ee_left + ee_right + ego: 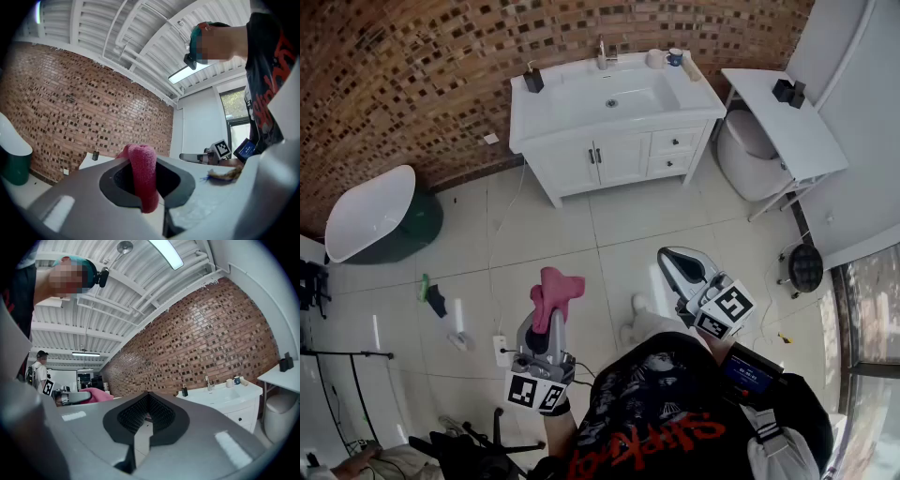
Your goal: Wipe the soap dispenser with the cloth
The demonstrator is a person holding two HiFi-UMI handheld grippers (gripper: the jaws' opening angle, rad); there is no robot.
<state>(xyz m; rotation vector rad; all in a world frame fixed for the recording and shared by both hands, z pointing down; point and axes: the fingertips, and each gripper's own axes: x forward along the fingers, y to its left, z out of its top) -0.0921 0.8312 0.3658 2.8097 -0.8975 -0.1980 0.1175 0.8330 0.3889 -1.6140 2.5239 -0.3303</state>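
My left gripper (551,305) is shut on a pink cloth (555,293), which sticks up out of the jaws; in the left gripper view the cloth (143,176) hangs folded between the dark pads. My right gripper (684,269) is shut with nothing in it, held level beside the left one. The soap dispenser (532,79), small and dark, stands on the back left corner of the white vanity (581,122), far ahead of both grippers. In the right gripper view the dispenser (184,391) shows left of the tap (206,382), and in the left gripper view the dispenser (95,155) is tiny.
A white tub (370,211) lies at the left, a toilet (750,155) and a white side table (787,117) at the right. A small black stool (803,267) stands near the window. Tiled floor (609,234) lies between me and the vanity. Cups (665,58) sit by the tap.
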